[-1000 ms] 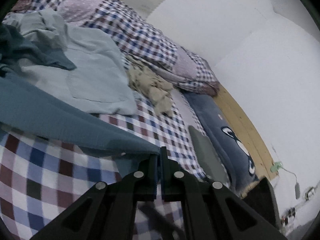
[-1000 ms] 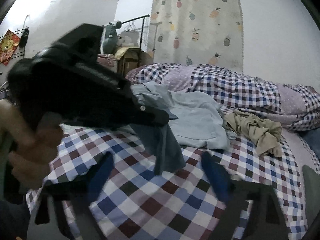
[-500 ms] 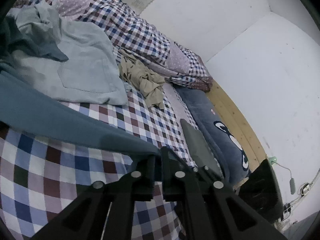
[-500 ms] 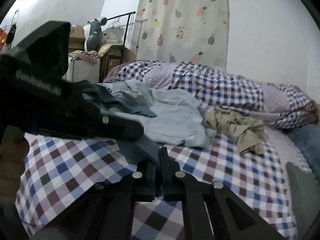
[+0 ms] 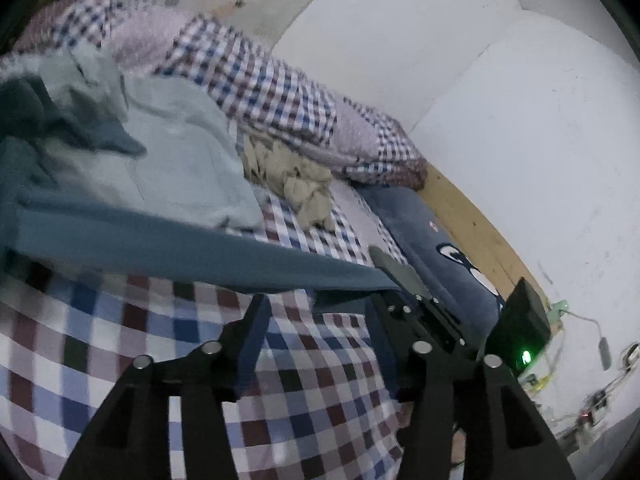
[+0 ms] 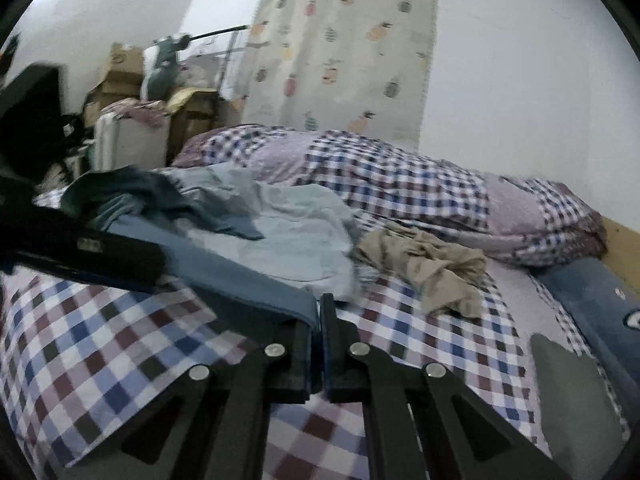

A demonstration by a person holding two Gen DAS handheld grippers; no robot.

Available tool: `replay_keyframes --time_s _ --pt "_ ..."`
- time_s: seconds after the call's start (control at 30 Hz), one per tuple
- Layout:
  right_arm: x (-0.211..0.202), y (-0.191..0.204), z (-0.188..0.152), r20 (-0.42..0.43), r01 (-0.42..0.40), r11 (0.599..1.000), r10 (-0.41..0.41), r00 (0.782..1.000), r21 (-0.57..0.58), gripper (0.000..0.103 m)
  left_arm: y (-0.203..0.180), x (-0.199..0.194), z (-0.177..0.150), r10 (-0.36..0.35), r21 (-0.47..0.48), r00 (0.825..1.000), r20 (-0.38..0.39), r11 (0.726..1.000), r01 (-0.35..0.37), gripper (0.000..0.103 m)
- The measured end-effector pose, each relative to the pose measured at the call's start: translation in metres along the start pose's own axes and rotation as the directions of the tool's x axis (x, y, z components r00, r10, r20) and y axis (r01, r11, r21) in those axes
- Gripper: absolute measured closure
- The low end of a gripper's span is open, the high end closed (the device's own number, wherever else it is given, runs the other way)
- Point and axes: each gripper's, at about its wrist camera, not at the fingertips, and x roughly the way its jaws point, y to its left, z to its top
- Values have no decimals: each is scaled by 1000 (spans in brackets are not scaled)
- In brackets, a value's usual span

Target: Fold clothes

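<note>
A dark teal garment (image 5: pixel 192 244) stretches in a taut band across the checked bed sheet (image 5: pixel 120 360). My left gripper (image 5: pixel 318 308) hangs just below its edge with the jaws opening. A small flap of the cloth dips between the fingertips, and the pads do not press on it. In the right wrist view my right gripper (image 6: pixel 320 314) is shut on the garment's (image 6: pixel 248 288) folded edge. The same gripper (image 5: pixel 386 290) shows in the left wrist view at the band's right end. The left gripper's black body (image 6: pixel 80 252) sits along the cloth at the left.
A light blue shirt (image 6: pixel 296 232) and a crumpled beige garment (image 6: pixel 432 268) lie further back on the bed. A checked duvet (image 6: pixel 400 184) is bunched along the wall. A blue pillow (image 5: pixel 436 248) and a flat grey object (image 6: pixel 572 392) lie at the right. Boxes and a clothes rack (image 6: pixel 168 92) stand at the far left.
The right gripper went from open to shut on the teal garment's edge beside the left gripper. The left gripper then opened and let the cloth go. Both hands shifted a little.
</note>
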Motion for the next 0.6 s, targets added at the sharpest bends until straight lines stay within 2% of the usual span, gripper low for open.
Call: replay_keyframes --time_s 0.17,0.27,0.4,0.47,0.6 --pt "-3 -39 0 -13 73 994 -72 997 80 101 -1 -27 0 117 69 989 95 990 -124 44" --pt "-5 -65 -2 -23 117 985 -115 993 126 101 1 -45 0 225 95 960 166 965 -243 44" --pt "-12 -93 -4 -27 171 970 -169 985 175 101 3 -64 0 360 114 901 242 912 -395 44" --pt "-16 -106 -5 -28 197 960 -195 980 197 101 9 -68 -2 407 117 881 239 889 -443 41" --pt "-25 -132 -8 -33 238 938 -238 971 252 101 12 -57 -9 452 156 871 190 862 -482 41"
